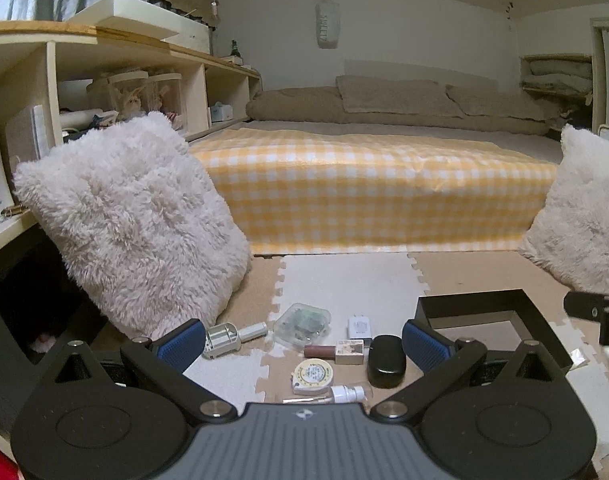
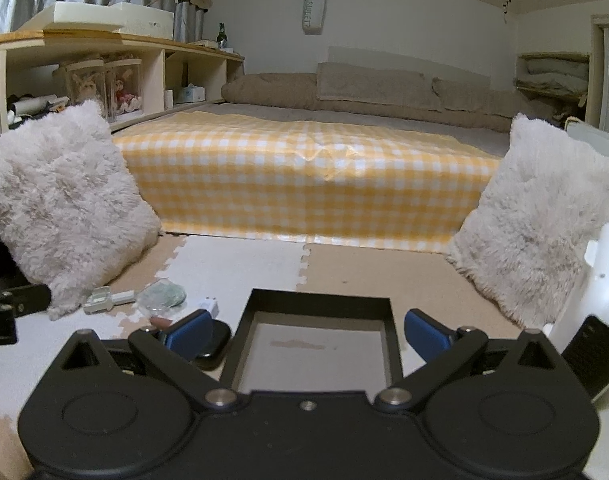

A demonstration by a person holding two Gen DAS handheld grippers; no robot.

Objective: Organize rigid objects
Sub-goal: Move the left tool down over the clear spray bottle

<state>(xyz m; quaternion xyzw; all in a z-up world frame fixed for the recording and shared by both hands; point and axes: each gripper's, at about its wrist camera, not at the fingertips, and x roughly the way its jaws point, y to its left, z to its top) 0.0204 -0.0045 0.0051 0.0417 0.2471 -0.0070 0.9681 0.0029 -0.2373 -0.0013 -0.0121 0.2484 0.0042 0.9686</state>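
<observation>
Left tongs [image 1: 304, 342] spread wide, holding nothing, low over a cluster of small items on the foam floor mat [image 1: 344, 276]. Between the blue pads: brown lipstick tube [image 1: 334, 351], round tape measure [image 1: 313, 376], small spray bottle [image 1: 346, 393], black oval case [image 1: 386, 361]. Just beyond: white charger plug [image 1: 360, 327], clear plastic box [image 1: 302, 323], white lint-roller-like tool [image 1: 234, 338].

Right tongs [image 2: 306, 330] also wide and empty, hovering over a black tray [image 2: 320, 304], which has nothing in it. Tray sits just right of the cluster, apart from it. Fluffy white pillow [image 1: 140, 220] leans beside the items; second pillow [image 2: 532, 220] at far right. Yellow checked bed [image 2: 304, 184] behind.
</observation>
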